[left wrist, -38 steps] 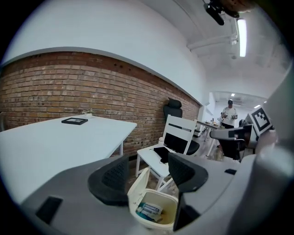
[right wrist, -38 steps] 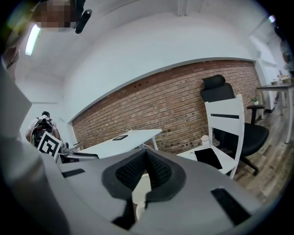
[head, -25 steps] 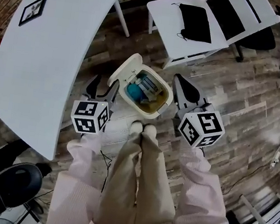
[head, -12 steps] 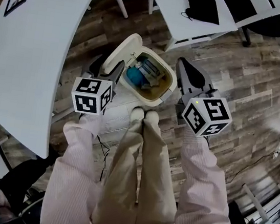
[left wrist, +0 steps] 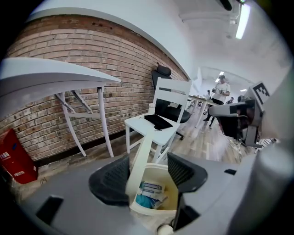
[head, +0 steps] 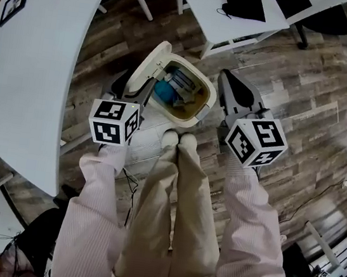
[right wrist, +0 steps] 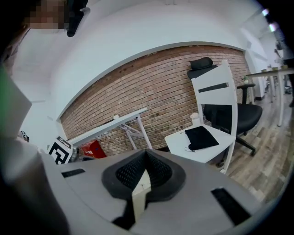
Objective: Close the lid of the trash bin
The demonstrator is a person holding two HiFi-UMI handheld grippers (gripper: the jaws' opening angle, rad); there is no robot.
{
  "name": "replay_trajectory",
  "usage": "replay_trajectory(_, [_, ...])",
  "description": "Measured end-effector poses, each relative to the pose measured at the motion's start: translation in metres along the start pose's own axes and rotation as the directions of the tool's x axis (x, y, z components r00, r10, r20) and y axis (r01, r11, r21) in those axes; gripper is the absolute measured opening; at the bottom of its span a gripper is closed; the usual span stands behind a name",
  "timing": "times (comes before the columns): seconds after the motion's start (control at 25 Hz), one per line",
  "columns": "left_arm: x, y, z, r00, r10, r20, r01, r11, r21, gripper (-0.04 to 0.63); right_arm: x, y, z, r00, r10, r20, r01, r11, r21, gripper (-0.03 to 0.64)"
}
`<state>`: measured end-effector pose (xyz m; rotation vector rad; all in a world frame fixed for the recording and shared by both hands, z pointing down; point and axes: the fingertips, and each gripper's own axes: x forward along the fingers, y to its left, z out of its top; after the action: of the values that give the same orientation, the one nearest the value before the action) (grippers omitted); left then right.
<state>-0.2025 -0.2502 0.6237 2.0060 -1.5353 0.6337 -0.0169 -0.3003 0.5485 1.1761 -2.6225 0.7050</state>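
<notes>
A cream trash bin (head: pixel 190 121) stands on the wooden floor just ahead of the person's shoes, its lid (head: pixel 146 68) raised on the left. Blue and white rubbish (left wrist: pixel 149 195) lies inside. My left gripper (head: pixel 131 85) is open at the lid's outer side. In the left gripper view the upright lid (left wrist: pixel 139 160) stands between the two pads, nearer the left one. My right gripper (head: pixel 231 90) is shut, beside the bin's right side and apart from it. In the right gripper view the pad tips (right wrist: pixel 147 158) meet, and a cream sliver shows in the gap below them.
A white curved table (head: pixel 38 52) spreads to the left. A white chair (head: pixel 209 18) with a black cloth (head: pixel 244 0) on it stands beyond the bin. A red box (left wrist: pixel 14 158) sits by the brick wall. The person's shoes (head: pixel 179 140) touch the bin's near side.
The left gripper has come forward along the lid's outer side, and the lid looks more upright than a second ago. The right gripper has kept its place beside the bin.
</notes>
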Motion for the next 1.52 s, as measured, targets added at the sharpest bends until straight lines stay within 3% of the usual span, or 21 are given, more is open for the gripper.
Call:
replay_trajectory(0.92, [0.009,-0.081,-0.033,0.992,-0.111,-0.055,0.112,0.994,0.013,0.227,-0.05,-0.029,-0.026,0.997,-0.072,0.005,0.071,0.995,0.062,0.003])
replay_trajectory(1.28, [0.02,-0.103,-0.058,0.984,-0.146,-0.101,0.146,0.989,-0.006,0.135,-0.065,-0.042,-0.046,0.995,-0.098,-0.008,0.098,0.991,0.091,0.003])
replay_trajectory(1.52, [0.03,-0.117,-0.074,0.976,-0.177,-0.13,0.176,0.984,-0.02,0.123,-0.071,-0.049,-0.066,0.994,-0.107,-0.026,0.109,0.987,0.115,0.003])
